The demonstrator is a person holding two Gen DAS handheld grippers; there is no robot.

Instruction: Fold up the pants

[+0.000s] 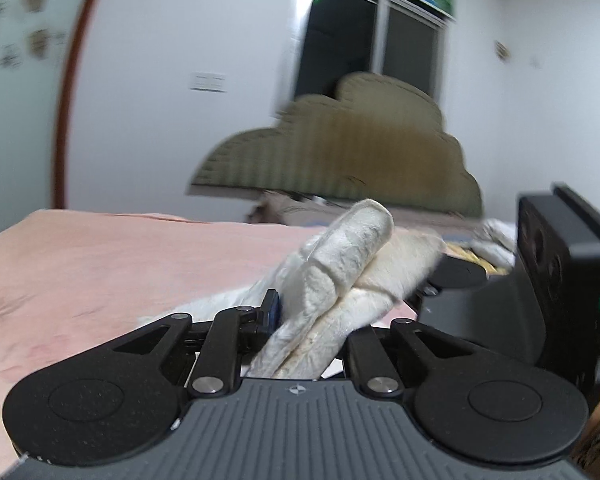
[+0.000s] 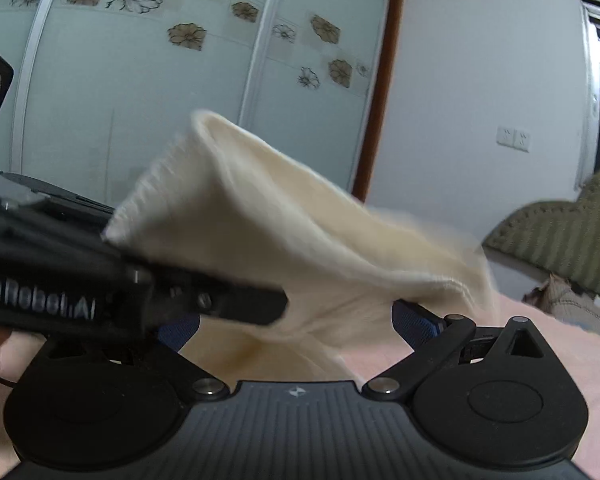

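Holding the cream pants (image 1: pixel 340 276) bunched above the pink bed (image 1: pixel 100 264), left gripper (image 1: pixel 300 332) is nearly closed, pinching a thick fold of fabric. Right gripper (image 2: pixel 296 332) jaws stand wide apart with cloth draped between them; no pinch visible, so likely not gripping. Risk: the bulky fold slips from the left pinch, or the loose part on the right side sags and ruins alignment. Left gripper body crosses the right view, so collision is possible. Olive headboard (image 1: pixel 340 148) and clutter sit beyond; window (image 1: pixel 372 40) behind.
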